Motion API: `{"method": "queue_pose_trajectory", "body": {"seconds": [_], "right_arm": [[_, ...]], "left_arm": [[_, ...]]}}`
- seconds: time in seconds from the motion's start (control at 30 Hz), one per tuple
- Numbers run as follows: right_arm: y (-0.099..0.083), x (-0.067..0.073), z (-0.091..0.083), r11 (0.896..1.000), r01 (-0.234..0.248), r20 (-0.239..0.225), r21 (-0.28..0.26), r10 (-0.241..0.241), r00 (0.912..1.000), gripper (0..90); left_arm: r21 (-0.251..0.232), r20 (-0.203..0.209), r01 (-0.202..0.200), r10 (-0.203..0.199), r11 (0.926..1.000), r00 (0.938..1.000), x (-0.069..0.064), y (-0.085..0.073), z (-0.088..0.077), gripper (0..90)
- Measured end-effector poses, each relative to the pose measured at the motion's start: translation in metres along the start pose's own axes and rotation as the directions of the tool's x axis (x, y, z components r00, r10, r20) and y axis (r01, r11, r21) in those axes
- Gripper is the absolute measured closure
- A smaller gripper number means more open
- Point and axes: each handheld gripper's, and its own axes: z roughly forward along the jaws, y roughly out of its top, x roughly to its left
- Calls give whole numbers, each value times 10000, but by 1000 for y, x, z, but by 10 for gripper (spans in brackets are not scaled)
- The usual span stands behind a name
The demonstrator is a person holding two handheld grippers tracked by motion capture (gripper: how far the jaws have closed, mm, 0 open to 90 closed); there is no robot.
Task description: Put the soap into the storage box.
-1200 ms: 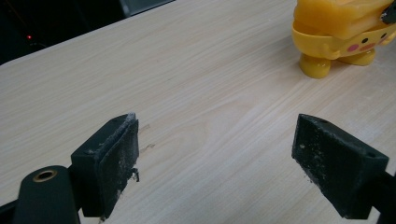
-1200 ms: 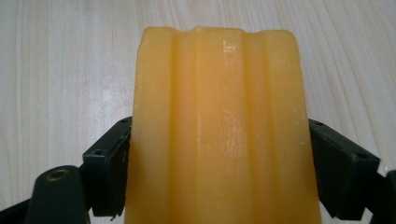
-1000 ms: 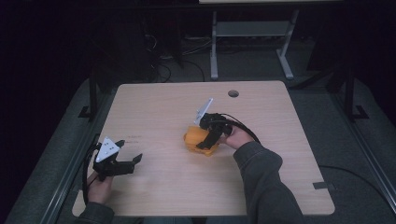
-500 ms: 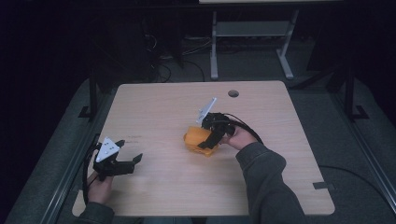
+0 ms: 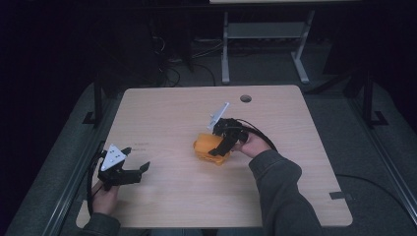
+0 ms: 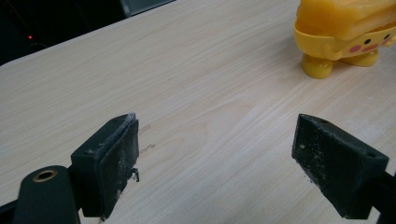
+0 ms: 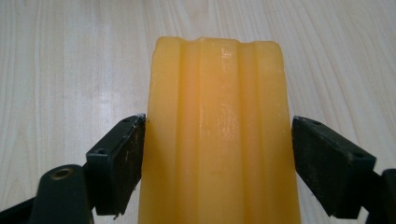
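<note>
A yellow duck-faced toy (image 5: 204, 146) with an orange ribbed block on top stands at the table's middle; in the left gripper view the toy (image 6: 345, 32) is at the upper right. My right gripper (image 5: 220, 148) reaches down over it from the right. In the right gripper view the jaws of my right gripper (image 7: 218, 158) straddle the orange block (image 7: 219, 107), spread wide: the left jaw touches its side and the right jaw sits right at its edge. My left gripper (image 5: 137, 170) rests low near the table's front left, open and holding nothing (image 6: 215, 154).
The light wooden table (image 5: 295, 187) has a round cable hole (image 5: 245, 98) near its far edge. A desk frame (image 5: 265, 39) stands on the dark floor behind. Bare tabletop lies between the two grippers.
</note>
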Motion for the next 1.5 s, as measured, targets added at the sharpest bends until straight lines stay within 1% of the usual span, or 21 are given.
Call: {"method": "queue_pose_trajectory", "body": {"seconds": [0.13,0.2,0.3,0.37,0.4,0.43,0.5,0.6,0.63,0.67,0.77,0.93,1.07,1.1,1.23,1.27,1.3,1.33,1.43,1.47,1.5], "right_arm": [[-1,1,-1,10000,0,93,65,0,10000,195],[-1,2,-3,9999,-23,99,120,22,9999,193],[-3,4,-9,10000,31,163,93,-33,9999,194],[-4,5,-10,9999,61,217,85,-63,9997,194],[-5,6,-12,10000,-12,213,53,11,9998,195],[-6,5,-14,10000,77,260,6,-77,9996,204],[-8,8,-20,9998,6,317,-194,0,9995,210],[-11,7,-23,9998,-74,298,-179,79,9995,210],[-12,7,-24,9998,-74,367,-172,81,9993,210],[-14,7,-26,9996,-166,377,-219,175,9991,210],[-19,8,-29,9997,-209,421,-152,215,9989,212],[-27,10,-35,9989,-333,484,-327,349,9982,216],[-32,11,-43,9985,-492,629,-253,507,9967,217],[-34,12,-48,9984,-476,737,-289,496,9960,217],[-39,14,-53,9979,-592,830,-243,611,9947,219],[-41,14,-55,9979,-582,854,-277,604,9945,219],[-47,15,-57,9972,-688,871,-282,711,9937,220],[-47,15,-57,9972,-688,871,-282,711,9937,220],[-55,17,-59,9960,-842,921,-293,865,9920,220],[-58,17,-60,9959,-869,931,-259,890,9917,220],[-64,19,-62,9943,-1030,973,-257,1051,9897,221]], "left_arm": [[-11,-13,3,-3,10000,10000,0,0,0,141],[-28,-8,69,-69,10000,10000,0,0,0,141],[-1,-13,-7,7,10000,10000,0,0,0,141],[-18,0,13,-13,10000,10000,0,0,0,141],[-15,-1,37,-37,10000,10000,0,0,0,141],[-11,-7,42,-42,10000,10000,0,0,0,141],[-12,0,16,-16,10000,10000,0,0,0,141],[24,5,10,-10,10000,10000,0,0,0,141],[15,13,13,-13,10000,10000,0,0,0,141],[1,14,16,-16,10000,10000,0,0,0,141],[35,10,19,-19,10000,10000,0,0,0,141],[17,1,10,-10,10000,10000,0,0,0,141],[16,3,22,-22,10000,10000,0,0,0,141],[21,12,5,-5,10000,10000,0,0,0,141],[32,30,17,-17,10000,10000,-1,0,0,141],[31,25,8,-8,10000,10000,-1,0,0,141],[25,20,-1,1,10000,10000,-1,0,0,141],[47,17,-2,2,10000,10000,-1,0,0,141],[50,29,19,-19,10000,10000,-1,0,0,141],[58,16,-35,35,10000,10000,-1,0,0,141],[59,18,-23,23,10000,10000,-1,0,0,141]]}}
